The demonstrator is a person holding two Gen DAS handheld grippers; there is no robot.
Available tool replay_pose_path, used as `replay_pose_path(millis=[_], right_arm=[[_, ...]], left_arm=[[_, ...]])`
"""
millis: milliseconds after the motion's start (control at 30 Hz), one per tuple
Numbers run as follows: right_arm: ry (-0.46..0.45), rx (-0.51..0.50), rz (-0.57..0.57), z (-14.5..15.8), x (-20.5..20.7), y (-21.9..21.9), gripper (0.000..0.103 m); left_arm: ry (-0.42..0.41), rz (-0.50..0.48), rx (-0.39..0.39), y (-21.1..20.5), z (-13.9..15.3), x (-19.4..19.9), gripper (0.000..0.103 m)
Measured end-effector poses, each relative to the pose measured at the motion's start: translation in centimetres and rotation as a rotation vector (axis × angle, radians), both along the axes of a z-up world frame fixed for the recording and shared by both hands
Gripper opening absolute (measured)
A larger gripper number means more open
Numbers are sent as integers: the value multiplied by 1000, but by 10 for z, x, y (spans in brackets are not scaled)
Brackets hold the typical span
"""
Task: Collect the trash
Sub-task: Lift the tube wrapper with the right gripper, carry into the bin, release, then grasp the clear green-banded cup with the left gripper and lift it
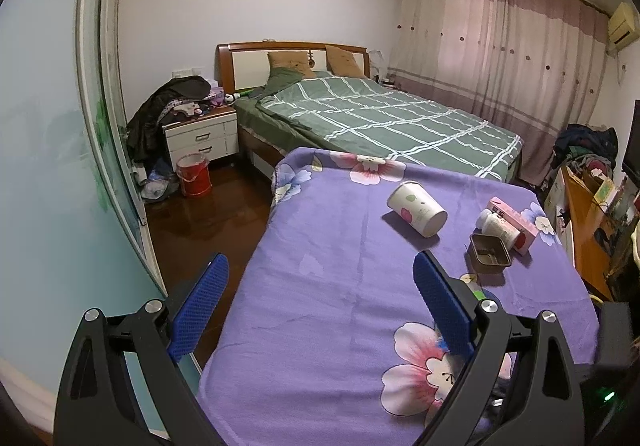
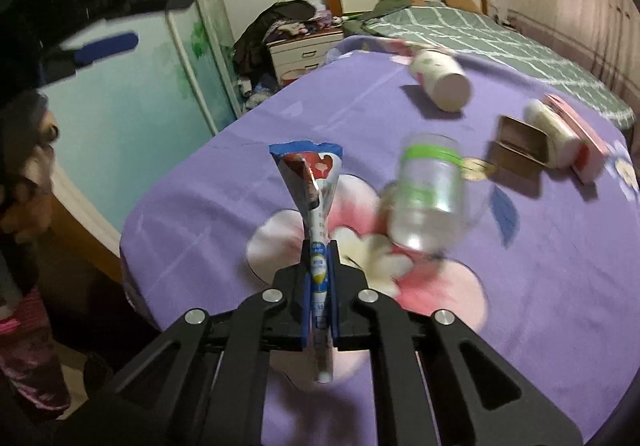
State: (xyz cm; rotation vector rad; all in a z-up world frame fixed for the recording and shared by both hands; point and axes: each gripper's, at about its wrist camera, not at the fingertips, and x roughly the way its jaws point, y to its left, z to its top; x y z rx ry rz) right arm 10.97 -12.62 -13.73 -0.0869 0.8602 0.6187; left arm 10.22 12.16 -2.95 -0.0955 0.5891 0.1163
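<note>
My right gripper (image 2: 320,251) is shut on the narrow end of a cone-shaped ice-cream wrapper (image 2: 310,182), which stands lifted above the purple flowered cloth (image 2: 540,266). Just right of it lies a blurred clear plastic bottle (image 2: 432,194) with a green label. Farther back on the cloth lie a white paper cup (image 1: 416,208), on its side, a small brown box (image 1: 490,254), a small white cup (image 1: 500,226) and a pink carton (image 1: 516,220). My left gripper (image 1: 320,266) is open over the cloth's near left part, with nothing between its blue pads.
A red bucket (image 1: 194,174) stands on the dark floor beside a white nightstand (image 1: 200,136) piled with clothes. A bed with a green checked cover (image 1: 380,118) lies behind the table. A wooden desk (image 1: 584,230) crowds the right side. A person's hand (image 2: 28,182) shows at the left.
</note>
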Motion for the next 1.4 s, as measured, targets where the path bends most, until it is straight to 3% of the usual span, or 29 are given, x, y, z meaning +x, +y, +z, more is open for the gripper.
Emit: replay_pose_path(millis=[200, 400, 567, 800, 900, 1033, 1100, 1400], right_arm=[[-31, 43, -133, 18, -9, -65, 7], [-57, 26, -418, 21, -9, -168, 7], [-38, -9, -691, 11, -12, -261, 8], [14, -113, -921, -23, -13, -341, 9], [36, -137, -973, -36, -11, -362, 9], [45, -142, -1008, -45, -8, -375, 30], [38, -139, -1010, -46, -11, -380, 34], [35, -122, -997, -44, -10, -377, 37]], left_arm=[[18, -41, 5, -20, -5, 6, 92], [42, -90, 12, -49, -14, 13, 92], [87, -147, 10, -79, -29, 23, 92], [148, -225, 2, -127, -54, 40, 92], [172, -240, 10, -144, -62, 49, 92], [208, -243, 4, -155, -74, 58, 92], [224, -243, 5, -160, -79, 61, 92], [261, -230, 15, -168, -91, 74, 92]])
